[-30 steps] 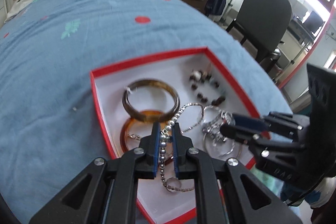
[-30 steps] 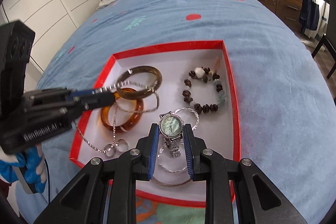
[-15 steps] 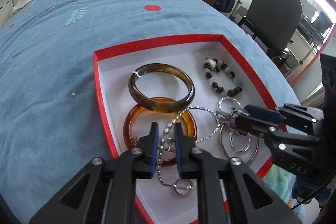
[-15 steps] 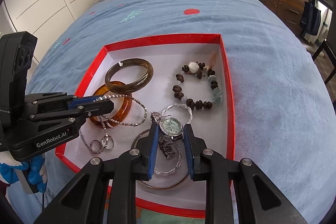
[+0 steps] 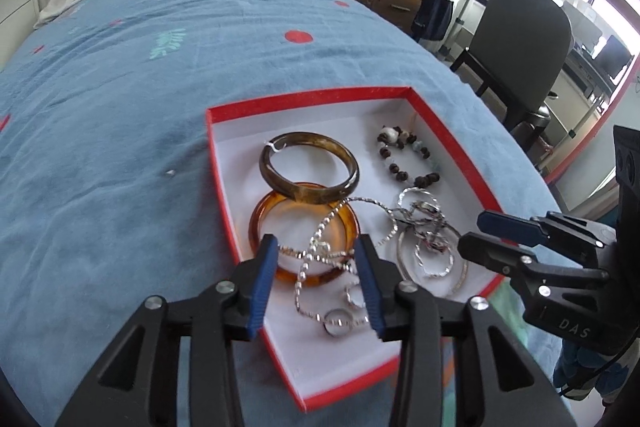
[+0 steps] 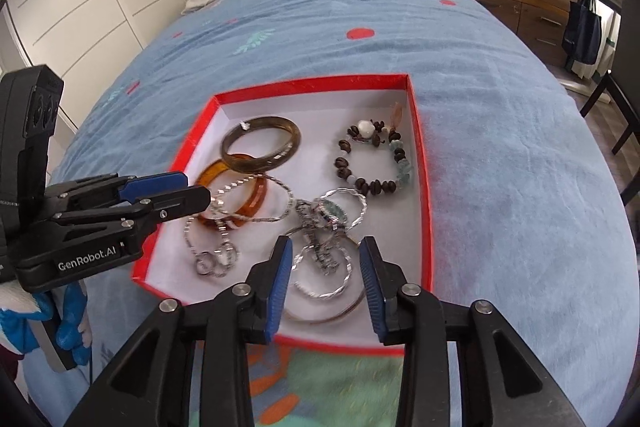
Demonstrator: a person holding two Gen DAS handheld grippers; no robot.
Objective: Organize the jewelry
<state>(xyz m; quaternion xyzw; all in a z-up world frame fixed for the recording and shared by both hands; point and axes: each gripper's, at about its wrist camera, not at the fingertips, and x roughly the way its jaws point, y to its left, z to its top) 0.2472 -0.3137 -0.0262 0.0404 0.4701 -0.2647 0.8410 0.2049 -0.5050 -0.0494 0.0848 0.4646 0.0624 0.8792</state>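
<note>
We hold both grippers over a red box [image 5: 224,163] of jewelry on a blue bedspread [image 5: 120,87], the left gripper [image 5: 316,263] and right gripper [image 6: 324,267] each spread wide and grasping nothing. The silver chain [image 5: 320,247] lies slack across the amber bangle [image 5: 264,223] at the near left of the box, ending in small rings [image 5: 338,319] on the white floor; we judge it light, limp and slippery, likely to snag its neighbours, so it is best pinched at a free stretch or by the rings. The watch [image 6: 332,211] rests face up near the middle right, tangled among thin silver hoops [image 6: 324,287], and would be taken by its band; its glass looks fragile. The dark bangle [image 5: 308,167] leans on the amber one toward the far left, both stiff and smooth, easiest gripped across the rim. The bead bracelet [image 6: 372,163], brown beads with one white and some pale green, lies apart at the far right; it is soft and should be held across a few beads.
</note>
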